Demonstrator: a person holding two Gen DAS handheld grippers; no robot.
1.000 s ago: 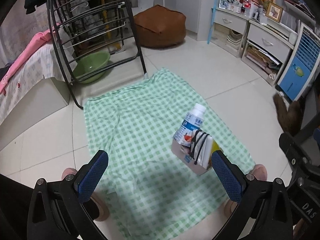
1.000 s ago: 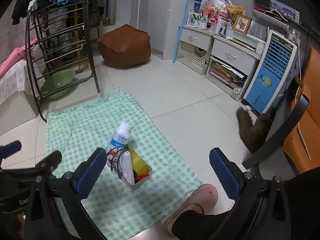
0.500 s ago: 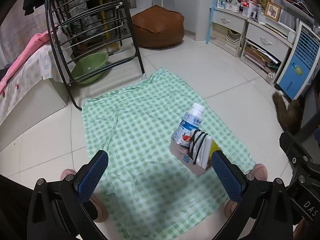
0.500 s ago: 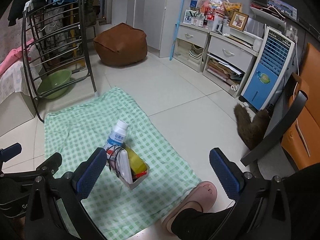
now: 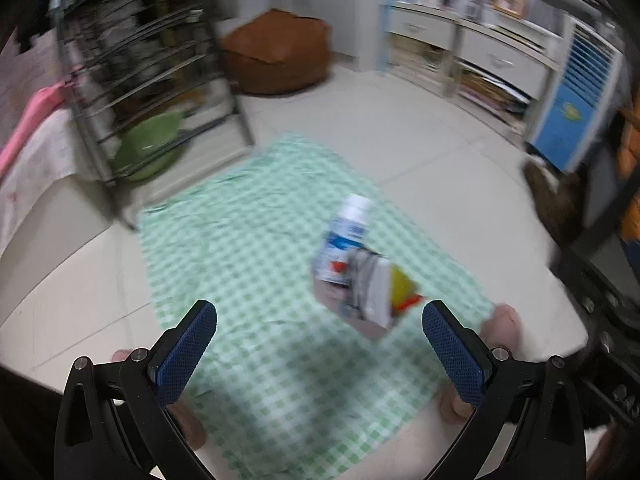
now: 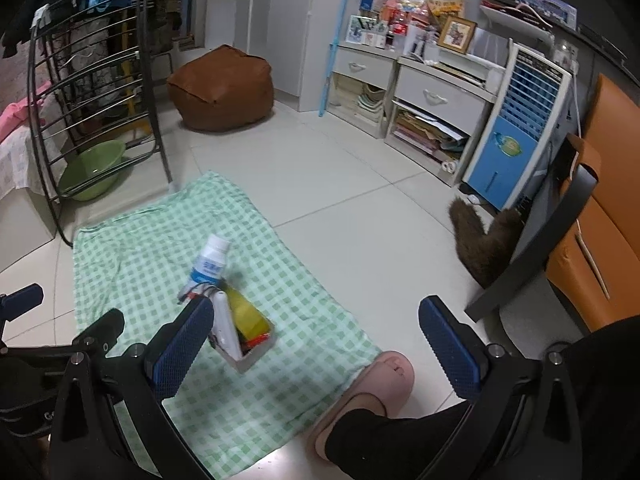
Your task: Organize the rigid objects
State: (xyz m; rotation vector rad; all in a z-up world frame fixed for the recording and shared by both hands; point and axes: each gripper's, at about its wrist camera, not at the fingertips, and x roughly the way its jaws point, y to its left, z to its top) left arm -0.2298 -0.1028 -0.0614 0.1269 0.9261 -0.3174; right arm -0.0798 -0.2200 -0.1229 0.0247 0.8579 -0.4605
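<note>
A small cardboard box (image 6: 256, 354) sits on a green checked cloth (image 6: 132, 248) on the floor. It holds a white and blue bottle (image 6: 210, 264), a white device wrapped in black cord (image 6: 222, 326), a yellow item (image 6: 246, 312) and something red. The box (image 5: 372, 326) and the bottle (image 5: 346, 232) show blurred in the left wrist view, on the cloth (image 5: 240, 240). My left gripper (image 5: 320, 346) is open and empty, above the cloth just short of the box. My right gripper (image 6: 316, 336) is open and empty, held above the box's right side.
A black metal rack (image 6: 92, 92) and a green basin (image 6: 92, 174) stand at the back left, a brown beanbag (image 6: 222, 88) behind. White drawers (image 6: 432, 100), a blue and white air cooler (image 6: 520, 136) and a brown furry animal (image 6: 482, 240) are at the right. My slippered foot (image 6: 372, 388) rests at the cloth's near edge.
The left gripper's view has swung and blurred, with the box now nearer its middle. The right gripper has shifted slightly left, so its left finger overlaps the box. Both stay open.
</note>
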